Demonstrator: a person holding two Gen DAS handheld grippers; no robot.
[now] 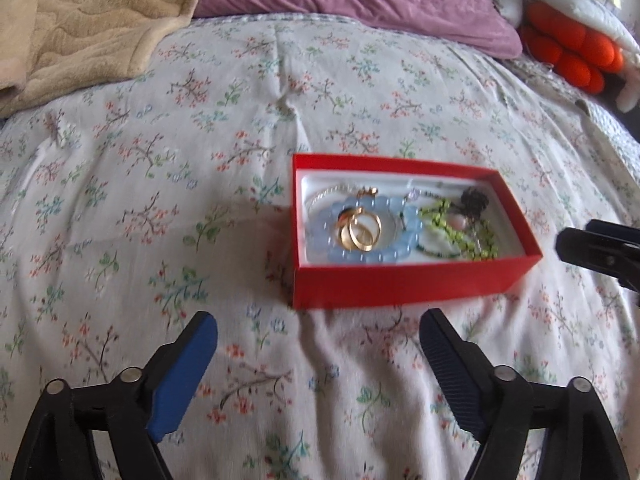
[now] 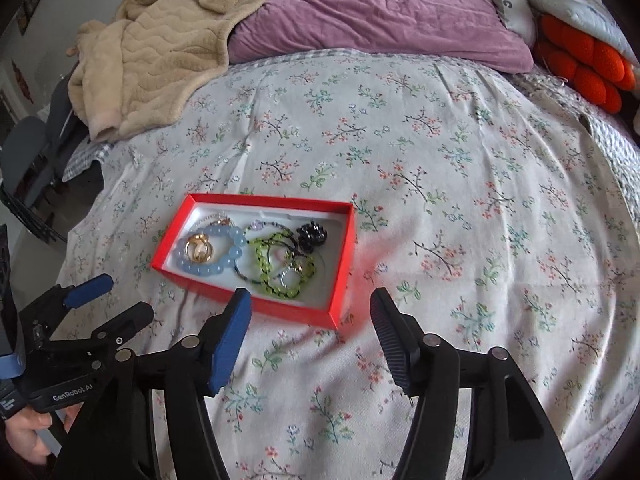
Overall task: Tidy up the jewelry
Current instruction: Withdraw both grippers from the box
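Observation:
A red box (image 1: 400,284) with a white lining sits open on the floral bedspread (image 1: 160,200). Inside lie a blue bead bracelet (image 1: 340,258), gold rings (image 1: 360,232) within its loop, a green bead string (image 1: 460,240) and a dark flower piece (image 1: 474,200). My left gripper (image 1: 318,320) is open just short of the box's front wall, with only bedspread between its fingers. The right wrist view shows the red box (image 2: 288,309), the blue bracelet (image 2: 200,270) and the green beads (image 2: 264,268). My right gripper (image 2: 311,296) is open at the box's near right corner, holding nothing. The left gripper (image 2: 128,294) is at lower left.
A beige blanket (image 2: 152,64) lies bunched at the back left. A purple pillow (image 2: 380,8) is behind, with an orange bobbled cushion (image 2: 584,64) at the back right. A hand (image 2: 28,436) holds the left gripper. A dark chair (image 2: 24,152) stands past the bed's left edge.

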